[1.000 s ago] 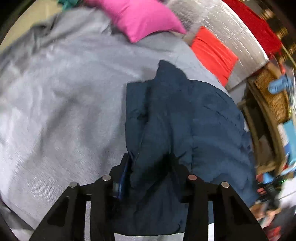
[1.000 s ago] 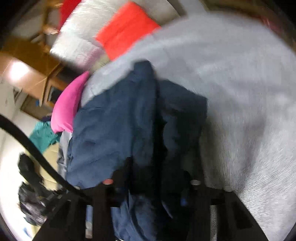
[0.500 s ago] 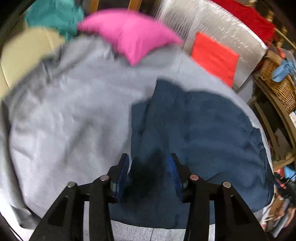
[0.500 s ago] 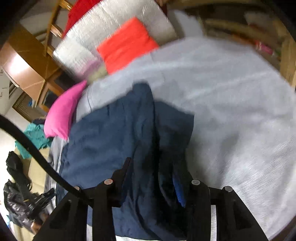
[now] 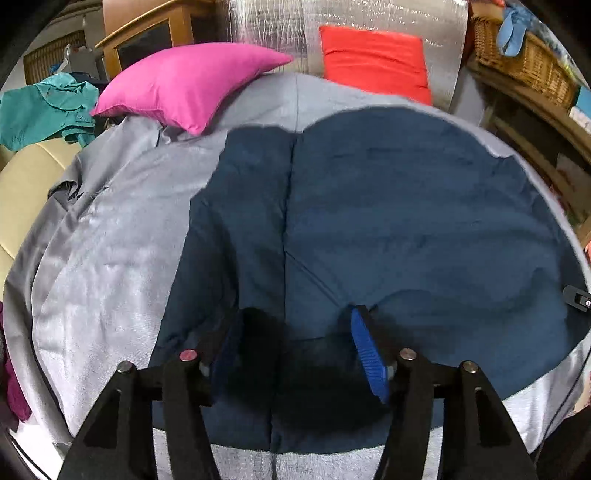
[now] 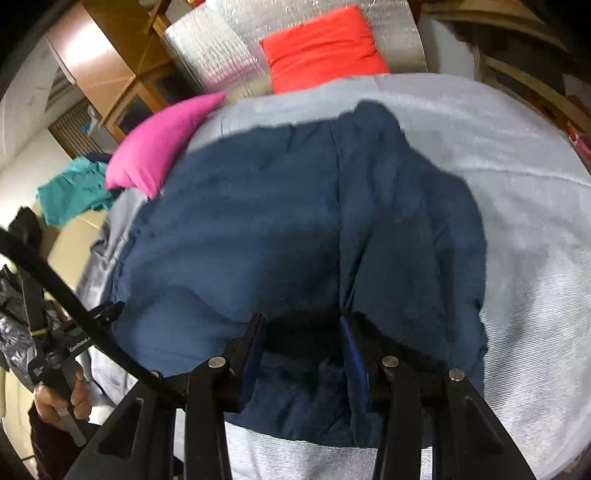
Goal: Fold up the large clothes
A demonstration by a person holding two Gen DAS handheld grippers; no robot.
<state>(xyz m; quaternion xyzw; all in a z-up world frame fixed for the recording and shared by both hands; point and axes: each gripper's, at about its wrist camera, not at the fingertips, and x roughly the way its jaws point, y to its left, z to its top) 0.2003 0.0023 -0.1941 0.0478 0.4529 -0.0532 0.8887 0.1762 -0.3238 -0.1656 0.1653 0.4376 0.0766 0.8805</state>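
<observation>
A grey sheet (image 5: 110,258) covered the bed. At its far side a pink pillow (image 5: 184,85) lay on the sheet, and a red cushion (image 5: 373,59) leaned against a silver foil panel (image 5: 277,33). A teal garment (image 5: 40,110) lay crumpled to the left of the pillow, over a cream surface (image 5: 22,184). A wicker basket (image 5: 524,62) stood on wooden shelving to the right, with blue cloth (image 5: 511,26) draped on its rim. A wooden cabinet (image 5: 147,33) stood behind the pillow.
</observation>
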